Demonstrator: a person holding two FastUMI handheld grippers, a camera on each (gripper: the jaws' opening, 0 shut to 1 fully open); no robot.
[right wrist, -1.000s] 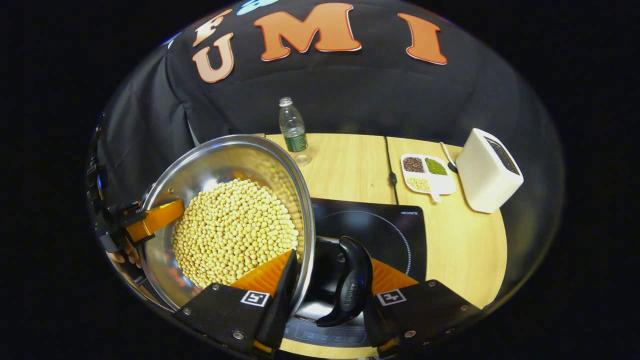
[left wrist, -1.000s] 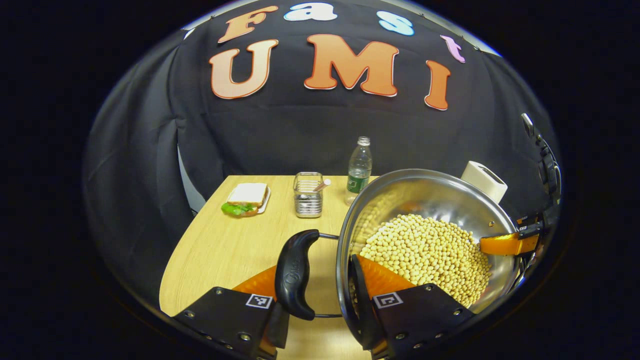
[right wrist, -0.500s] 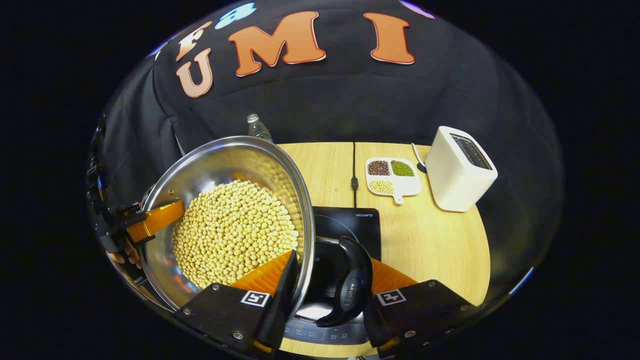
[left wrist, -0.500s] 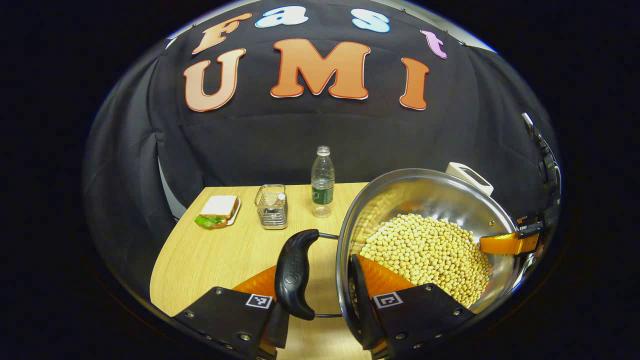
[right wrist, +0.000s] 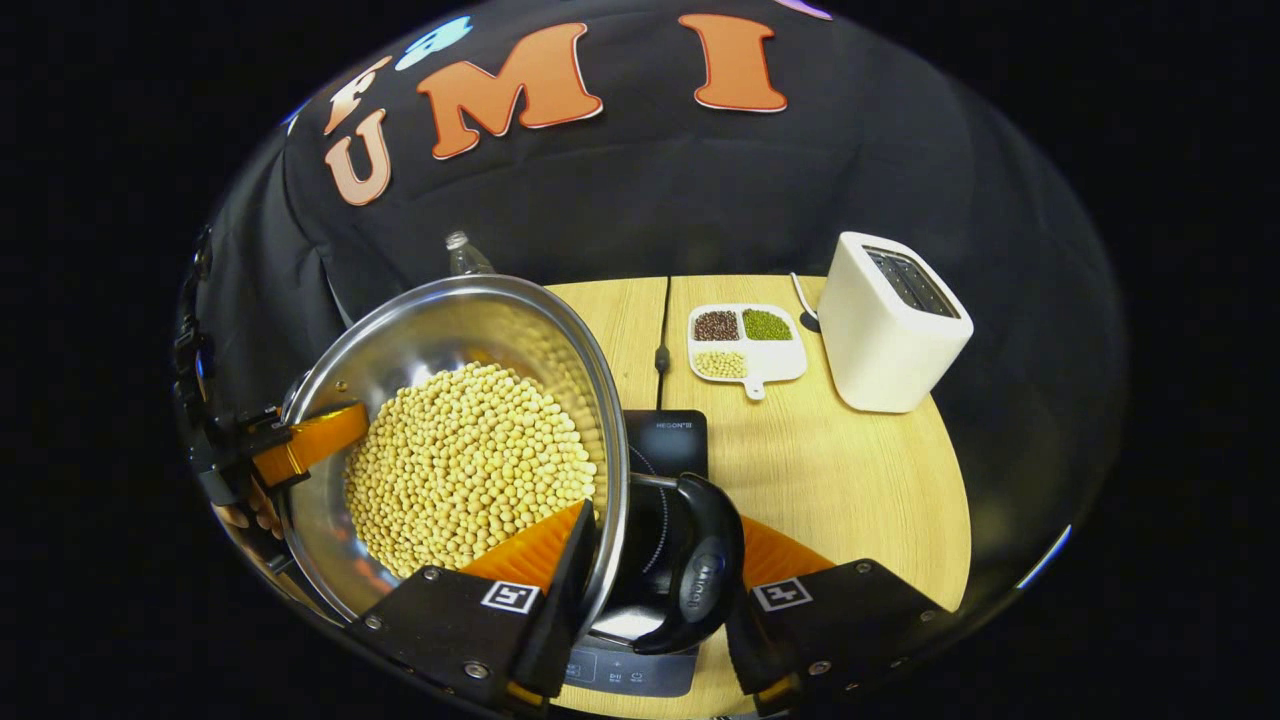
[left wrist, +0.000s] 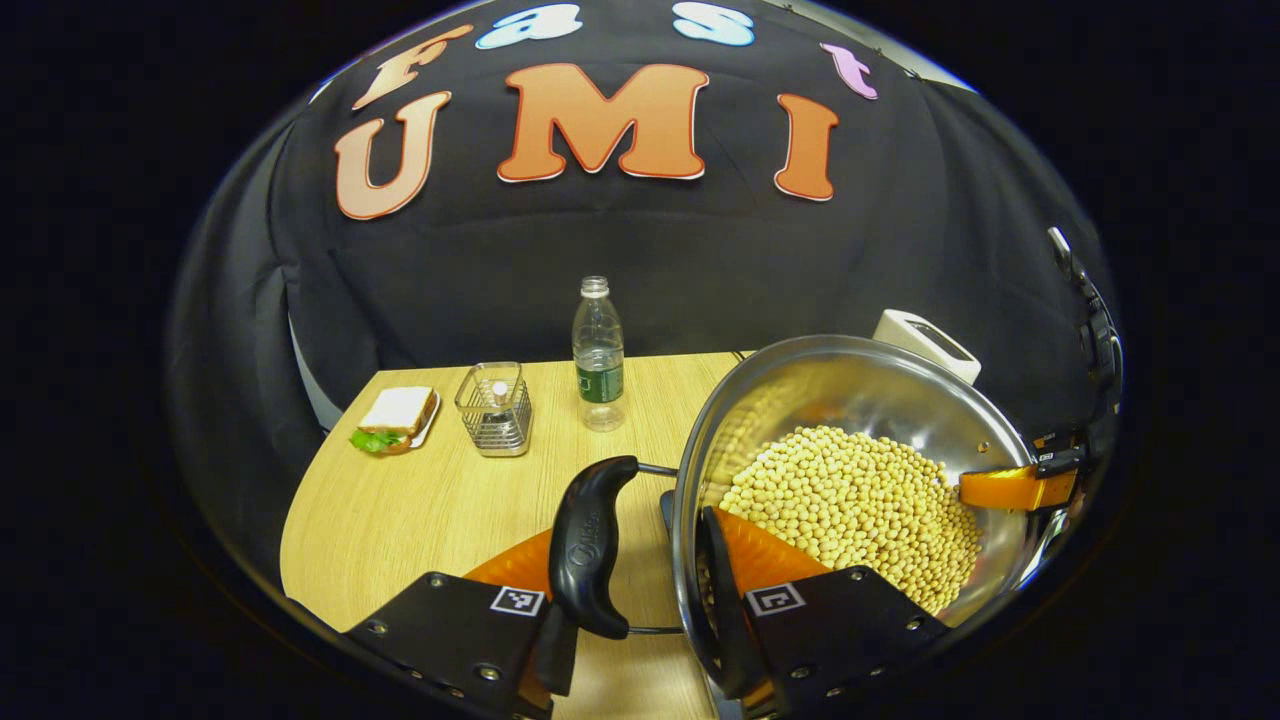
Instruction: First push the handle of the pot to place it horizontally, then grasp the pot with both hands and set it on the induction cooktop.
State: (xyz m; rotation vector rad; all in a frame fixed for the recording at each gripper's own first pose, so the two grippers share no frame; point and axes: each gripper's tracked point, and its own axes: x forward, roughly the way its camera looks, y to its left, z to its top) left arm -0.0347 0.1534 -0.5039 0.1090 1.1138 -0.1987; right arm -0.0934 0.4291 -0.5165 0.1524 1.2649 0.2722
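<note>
- Left gripper (left wrist: pixel 640 590): its 2 fingers straddle the pot's (left wrist: pixel 850 400) rim, 1 finger inside by the soybeans (left wrist: pixel 850 505), the other outside past the black side handle (left wrist: pixel 590 545). Whether both press on the rim, I cannot tell.
- Right gripper (right wrist: pixel 650 590): the same hold on the opposite rim, 1 finger inside the pot (right wrist: pixel 440 330), the other beyond that side's handle (right wrist: pixel 700 565). Its squeeze is also unclear.
- In the left gripper view the pot fills 3 o'clock, tilted toward the camera; in the right gripper view it sits at 9 o'clock.
- The cooktop (right wrist: pixel 670 440) lies just under and beside the pot's right edge.
- At 12 to 1 o'clock on the table (right wrist: pixel 860 470): a 3-part dish (right wrist: pixel 745 345) and a toaster (right wrist: pixel 885 320).
- At 10 to 11 o'clock in the left gripper view: a bottle (left wrist: pixel 598 355), wire basket (left wrist: pixel 495 410) and sandwich (left wrist: pixel 395 418).
</note>
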